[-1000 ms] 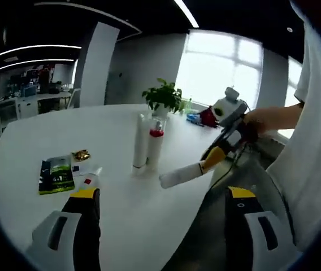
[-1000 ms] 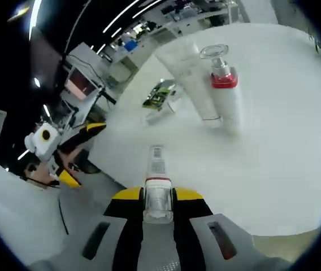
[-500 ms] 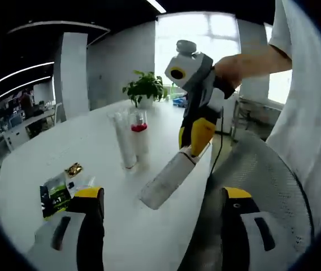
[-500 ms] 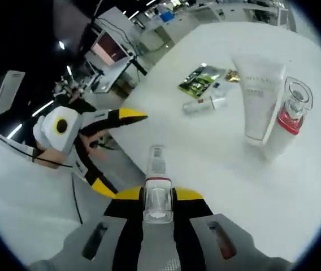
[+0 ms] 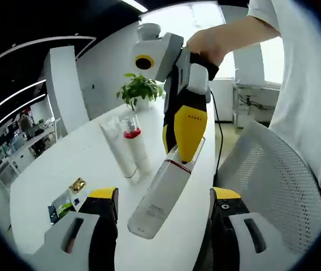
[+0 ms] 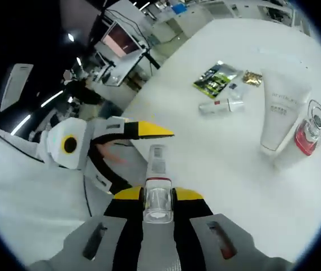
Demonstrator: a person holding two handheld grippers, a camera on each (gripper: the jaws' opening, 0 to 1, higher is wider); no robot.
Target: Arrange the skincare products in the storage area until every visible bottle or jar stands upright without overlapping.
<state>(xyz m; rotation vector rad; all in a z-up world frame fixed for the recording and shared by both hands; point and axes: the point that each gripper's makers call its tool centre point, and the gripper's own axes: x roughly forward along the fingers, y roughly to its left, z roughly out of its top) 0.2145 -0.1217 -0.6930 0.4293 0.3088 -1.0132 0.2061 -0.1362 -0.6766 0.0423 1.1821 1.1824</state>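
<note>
Right gripper (image 5: 178, 155) now nearer, centre frame, jaws clamped on white tube (image 5: 159, 197), raised above table (image 5: 64, 169). Left gripper (image 5: 163, 206) jaws apart, holding nothing. Tube and pump bottle (image 5: 135, 148) upright behind.

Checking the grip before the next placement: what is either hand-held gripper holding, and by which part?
The right hand-held gripper clamps a white bottle at its cap end. The left hand-held gripper is open, holding nothing.
</note>
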